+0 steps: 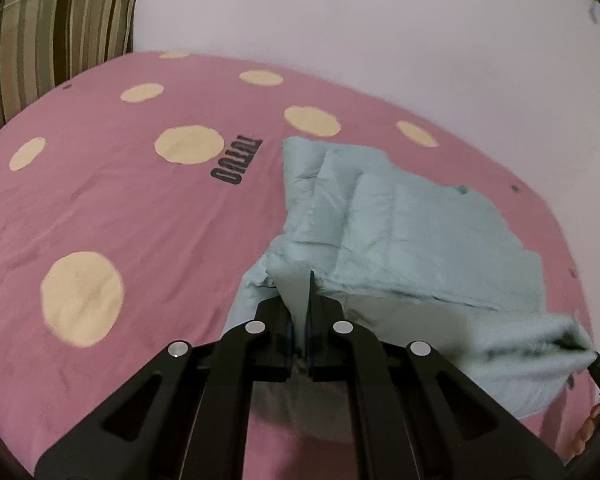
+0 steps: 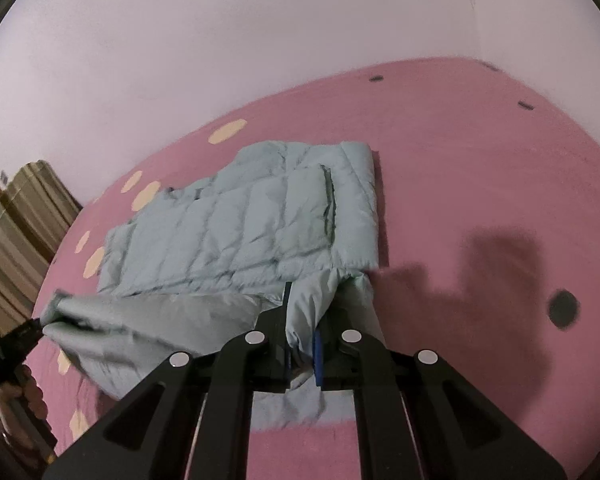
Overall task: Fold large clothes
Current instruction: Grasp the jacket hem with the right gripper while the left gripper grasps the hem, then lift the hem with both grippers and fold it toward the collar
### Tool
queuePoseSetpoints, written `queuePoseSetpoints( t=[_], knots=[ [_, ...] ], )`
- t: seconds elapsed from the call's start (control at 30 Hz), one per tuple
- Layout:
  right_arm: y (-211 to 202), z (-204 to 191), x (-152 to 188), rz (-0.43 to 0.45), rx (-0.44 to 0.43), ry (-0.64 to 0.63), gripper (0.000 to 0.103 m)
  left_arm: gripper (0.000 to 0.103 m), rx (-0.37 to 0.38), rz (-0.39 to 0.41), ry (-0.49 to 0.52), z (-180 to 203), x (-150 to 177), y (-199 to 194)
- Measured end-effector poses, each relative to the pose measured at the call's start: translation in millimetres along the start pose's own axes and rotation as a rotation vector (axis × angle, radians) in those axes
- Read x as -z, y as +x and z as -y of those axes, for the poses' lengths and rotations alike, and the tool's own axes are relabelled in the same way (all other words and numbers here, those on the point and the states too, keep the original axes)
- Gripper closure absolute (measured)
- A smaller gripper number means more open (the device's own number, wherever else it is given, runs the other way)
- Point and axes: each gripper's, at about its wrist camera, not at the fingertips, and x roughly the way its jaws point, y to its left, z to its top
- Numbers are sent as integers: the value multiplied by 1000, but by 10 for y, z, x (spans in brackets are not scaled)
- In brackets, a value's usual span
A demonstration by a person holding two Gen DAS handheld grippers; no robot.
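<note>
1. A pale blue quilted jacket (image 2: 252, 224) lies on a pink bedsheet (image 2: 480, 168), its far part flat and its near hem lifted off the sheet
2. My left gripper (image 1: 300, 300) has its jaws clamped tight on the jacket's near edge, with a fold of thin blue fabric pinched between the black fingers (image 1: 312, 288)
3. My right gripper (image 2: 302, 320) is likewise closed hard on the jacket's near edge, a bunched roll of fabric squeezed between its fingers (image 2: 287, 300)
4. The lifted hem hangs between the two grippers, slightly blurred; in the right wrist view the left gripper bites the jacket's near left corner
5. A person's hand (image 2: 8, 394) holds that left gripper's handle, low beside the jacket's left corner
6. The bedsheet carries cream dots (image 1: 82, 298) to the left of the jacket, and dark printed lettering (image 1: 236, 160) just beyond the jacket's far left corner
7. A striped cushion (image 1: 56, 32) stands well beyond the jacket to the left, against a plain pale wall (image 1: 380, 20)
8. Dark shadows of the rig (image 2: 492, 276) fall on the sheet to the right of the jacket, near a round black spot (image 2: 563, 307)
</note>
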Motion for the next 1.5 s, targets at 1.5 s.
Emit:
queuePoseSetpoints(
  t=[1.5],
  knots=[
    [1719,-101,-1414,-61,56,-24,95,96,-102,-29,112,603,-1314,1847]
  ],
)
